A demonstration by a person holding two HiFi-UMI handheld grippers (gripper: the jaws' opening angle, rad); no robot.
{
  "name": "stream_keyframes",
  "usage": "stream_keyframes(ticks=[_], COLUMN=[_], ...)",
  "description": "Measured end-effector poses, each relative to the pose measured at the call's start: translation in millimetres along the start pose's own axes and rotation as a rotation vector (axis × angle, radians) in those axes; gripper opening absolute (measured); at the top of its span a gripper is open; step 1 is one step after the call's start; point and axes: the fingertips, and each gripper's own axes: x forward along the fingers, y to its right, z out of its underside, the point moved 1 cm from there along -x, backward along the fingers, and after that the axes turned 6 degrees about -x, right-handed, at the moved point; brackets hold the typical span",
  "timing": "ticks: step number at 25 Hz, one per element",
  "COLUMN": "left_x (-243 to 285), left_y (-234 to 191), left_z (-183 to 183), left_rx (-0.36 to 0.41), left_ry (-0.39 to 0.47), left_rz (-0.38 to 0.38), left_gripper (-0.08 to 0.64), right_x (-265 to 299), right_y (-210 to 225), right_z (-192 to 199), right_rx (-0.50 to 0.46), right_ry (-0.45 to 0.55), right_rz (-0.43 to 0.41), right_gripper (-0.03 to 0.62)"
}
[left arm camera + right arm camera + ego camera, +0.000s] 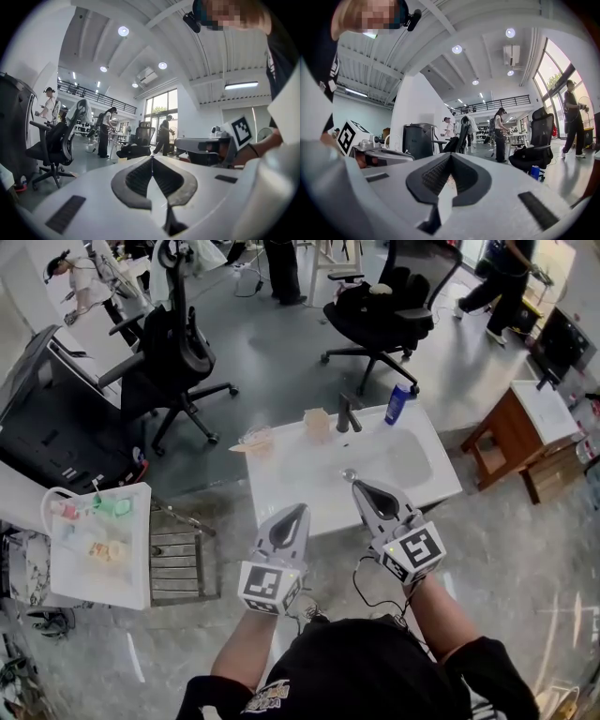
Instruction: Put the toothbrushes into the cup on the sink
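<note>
A white sink (281, 495) stands in front of me, with a faucet (348, 414) at its back rim. A pale cup (318, 424) stands left of the faucet. At the back left corner sits a clear round holder (256, 440) with a thin pale piece sticking out leftward, too small to tell what it is. My left gripper (302, 509) is shut and empty over the sink's front edge. My right gripper (356, 484) is shut and empty above the basin. In both gripper views the pads (151, 158) (451, 156) meet with nothing between them.
A blue bottle (398, 403) stands on the sink's back right corner. A white cart (98, 545) with small items is at the left. Black office chairs (173, 352) (389, 306) stand behind the sink, a wooden side table (516, 432) at the right. People move about in the far background.
</note>
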Motion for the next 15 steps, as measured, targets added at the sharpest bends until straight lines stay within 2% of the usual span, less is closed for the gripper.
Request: stream_keyframes(ticks=[8, 15], left_x=[11, -11], left_y=[105, 197], left_z=[0, 14], left_rx=[0.033, 0.037], left_ry=[0.027, 0.04], left_rz=[-0.084, -0.183], left_gripper=[0.009, 0.009], right_x=[-102, -188], right_y=[33, 41], right_z=[2, 6], right_rx=[-0.009, 0.013], right_ry=[0.037, 0.077], right_rz=[-0.053, -0.144], right_gripper=[0.006, 0.006])
